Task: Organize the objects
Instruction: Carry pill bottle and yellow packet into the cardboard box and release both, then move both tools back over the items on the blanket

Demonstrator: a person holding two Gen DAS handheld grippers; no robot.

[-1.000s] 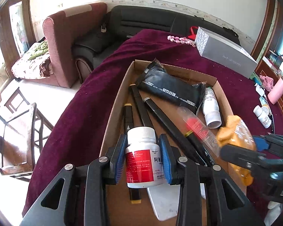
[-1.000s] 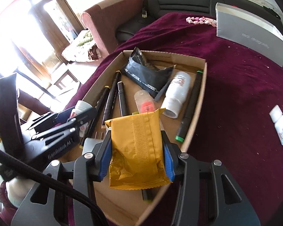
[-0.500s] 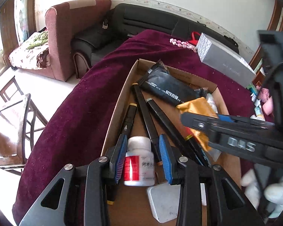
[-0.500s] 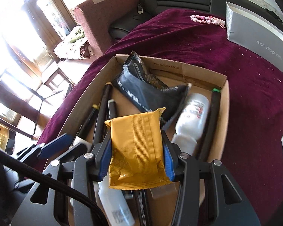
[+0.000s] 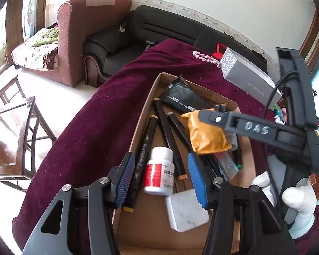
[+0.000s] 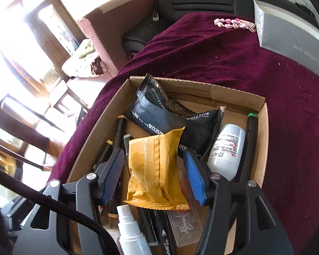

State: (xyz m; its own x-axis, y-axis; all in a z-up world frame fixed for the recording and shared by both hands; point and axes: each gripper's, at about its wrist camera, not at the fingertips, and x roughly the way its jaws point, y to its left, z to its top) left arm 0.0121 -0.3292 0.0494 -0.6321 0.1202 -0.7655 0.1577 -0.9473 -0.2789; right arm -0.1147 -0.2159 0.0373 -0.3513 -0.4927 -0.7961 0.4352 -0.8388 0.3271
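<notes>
A white pill bottle [image 5: 159, 172] with a red label lies in the cardboard box [image 5: 142, 114], on top of black markers. My left gripper [image 5: 161, 178] straddles it, jaws opening, with a gap on each side between the blue pads and the bottle. A yellow packet [image 6: 155, 170] rests on the things in the box [image 6: 263, 127]. My right gripper [image 6: 154, 176] is around it, jaws opening, and its pads stand just off the packet's edges. In the left wrist view the same yellow packet [image 5: 206, 136] lies under a finger of the right gripper.
The box also holds a black packet [image 6: 159, 114], a white bottle [image 6: 225, 148], several black markers [image 5: 168, 131], a spray bottle [image 6: 129, 229] and a flat white case [image 5: 187, 210]. On the maroon cloth behind are a grey box [image 5: 244, 78] and pink beads [image 6: 234, 23].
Both grippers' jaws have widened. The pill bottle and the yellow packet were gripped before; both now lie loose in the box. The right gripper has shifted left over the box.
</notes>
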